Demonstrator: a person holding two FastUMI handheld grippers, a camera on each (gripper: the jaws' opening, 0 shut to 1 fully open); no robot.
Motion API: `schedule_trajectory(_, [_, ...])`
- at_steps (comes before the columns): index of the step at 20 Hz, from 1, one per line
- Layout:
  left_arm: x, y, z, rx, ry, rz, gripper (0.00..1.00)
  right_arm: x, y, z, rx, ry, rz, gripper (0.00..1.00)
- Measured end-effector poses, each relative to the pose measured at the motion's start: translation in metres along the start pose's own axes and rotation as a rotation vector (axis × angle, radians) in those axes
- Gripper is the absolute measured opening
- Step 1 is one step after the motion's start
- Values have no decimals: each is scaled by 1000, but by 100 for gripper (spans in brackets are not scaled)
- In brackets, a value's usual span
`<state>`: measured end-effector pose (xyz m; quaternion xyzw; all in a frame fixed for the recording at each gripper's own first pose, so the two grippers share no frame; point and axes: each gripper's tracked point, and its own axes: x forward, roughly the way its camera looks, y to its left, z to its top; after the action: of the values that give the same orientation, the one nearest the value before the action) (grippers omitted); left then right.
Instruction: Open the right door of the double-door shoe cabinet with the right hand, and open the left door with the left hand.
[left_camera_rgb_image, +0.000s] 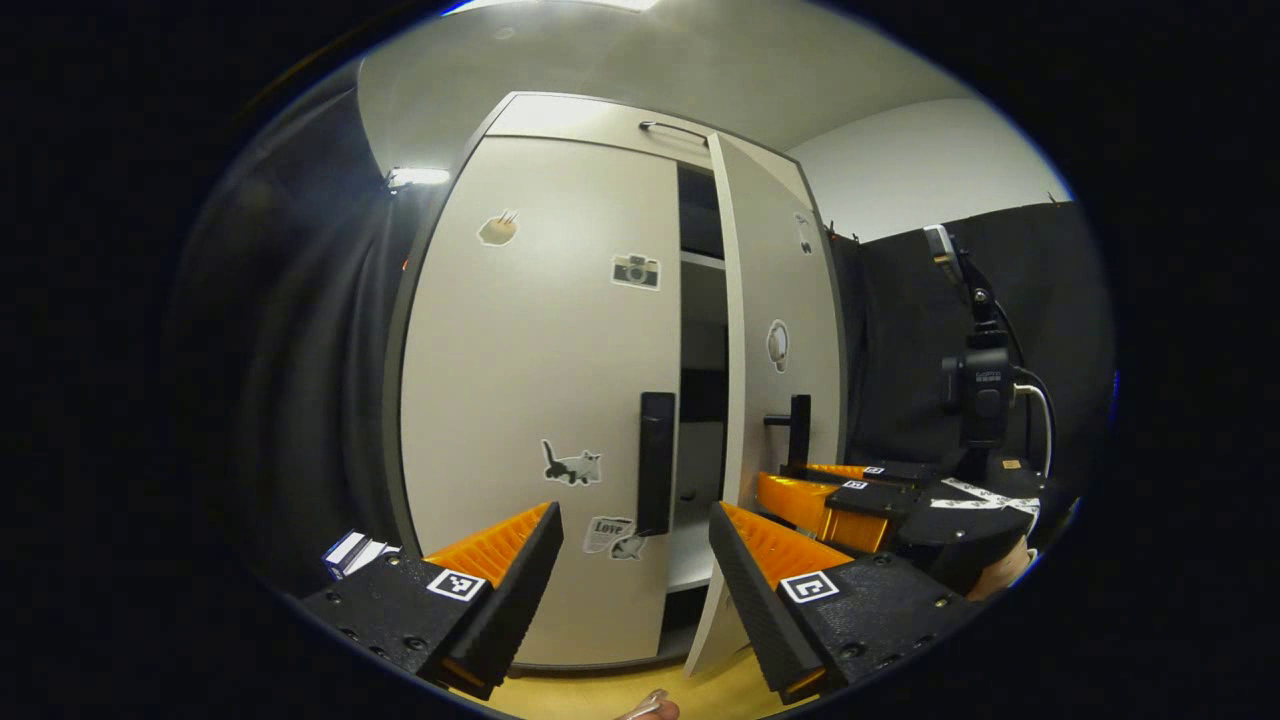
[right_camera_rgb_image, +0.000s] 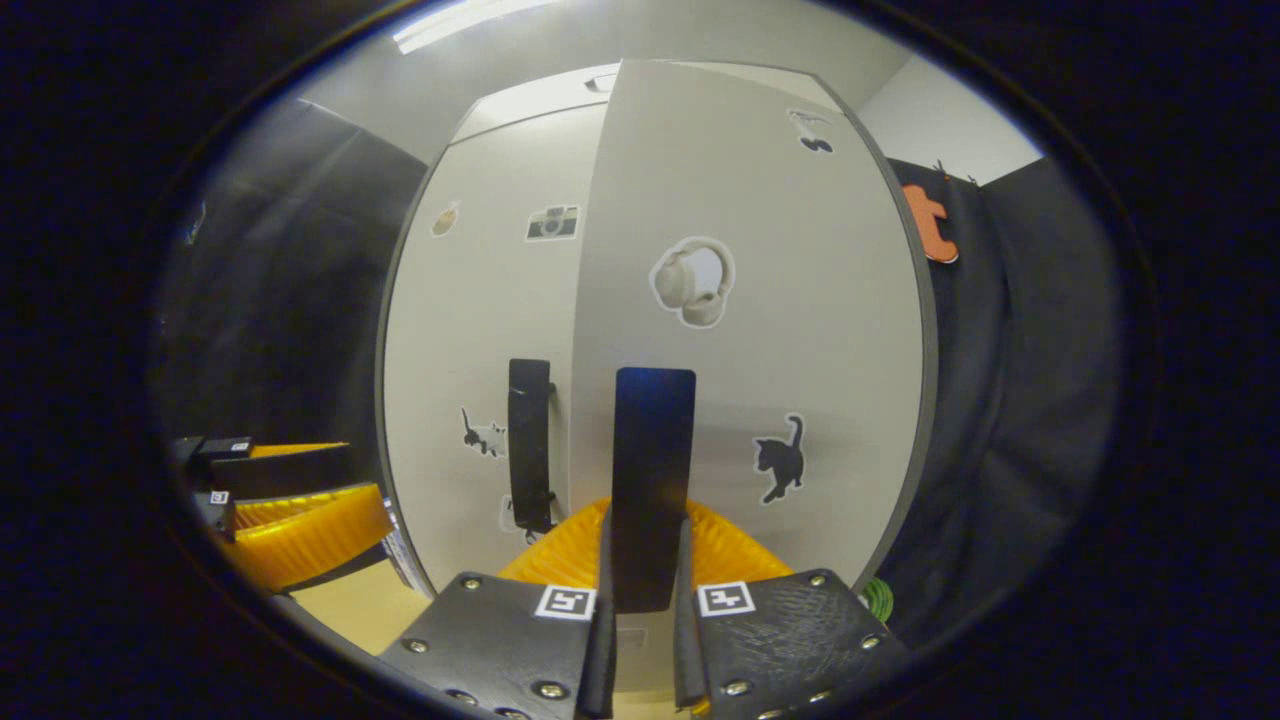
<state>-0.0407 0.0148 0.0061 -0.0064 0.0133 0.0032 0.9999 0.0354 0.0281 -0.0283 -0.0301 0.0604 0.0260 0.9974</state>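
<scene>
Yellowish flooring (left_camera_rgb_image: 590, 690) runs along the bottom of the left gripper view, under my spread fingers. Nearest, my left gripper (left_camera_rgb_image: 635, 570) stands wide open, holding nothing, with the left door's handle (left_camera_rgb_image: 656, 462) just above the gap between its fingers at mid-frame. My right gripper (right_camera_rgb_image: 640, 600) is closed on the right door's handle (right_camera_rgb_image: 653, 470), both fingers pressing its sides at the bottom centre of the right gripper view.

Beyond them, the right door (left_camera_rgb_image: 775, 330) is swung partly out, showing a dark gap and shelves (left_camera_rgb_image: 700, 262) right of centre in the left gripper view. The left door (left_camera_rgb_image: 540, 390), with its cat and camera stickers, looks shut, flush to the shoe cabinet (left_camera_rgb_image: 590, 112).

Risks as I judge them: my right grip sits low on the handle, so pulling off the door's arc could make the fingers slide off. My left fingers could miss the slim handle and bump the panel, or meet the other door's edge close alongside.
</scene>
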Motion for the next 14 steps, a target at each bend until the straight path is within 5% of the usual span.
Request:
schedule_trajectory(9, [-18,-89,9,21,-25,94,92,-75,-43,1,40,20,181,23])
schedule_trajectory(14, [-22,-139,3,3,-17,115,92,-99,-81,1,65,24,162,23])
